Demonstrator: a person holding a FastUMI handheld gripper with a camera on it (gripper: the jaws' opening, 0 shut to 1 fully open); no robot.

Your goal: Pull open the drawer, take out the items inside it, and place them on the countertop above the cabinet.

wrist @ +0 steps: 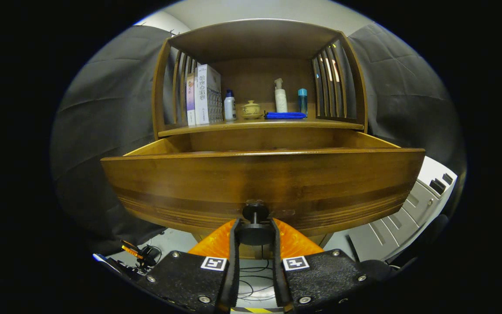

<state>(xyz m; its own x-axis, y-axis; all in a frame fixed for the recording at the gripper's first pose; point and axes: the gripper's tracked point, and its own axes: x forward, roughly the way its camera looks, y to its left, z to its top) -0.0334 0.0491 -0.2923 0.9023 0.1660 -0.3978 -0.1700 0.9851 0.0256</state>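
Drawer (259, 179): pulled out from cabinet, front panel facing camera.
Knob (255, 233): dark, low centre of drawer front.
Hand-held gripper (255, 233): both fingers clamped on knob.
Bench (259, 125): above drawer; carries boxes (205, 93), bottles (280, 96), small pot (251, 110), blue cloth (285, 115).

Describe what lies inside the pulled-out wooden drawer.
Its tall brown wooden drawer front hides the contents; bare inner side walls show above the rim. The tongs grip its round dark knob.
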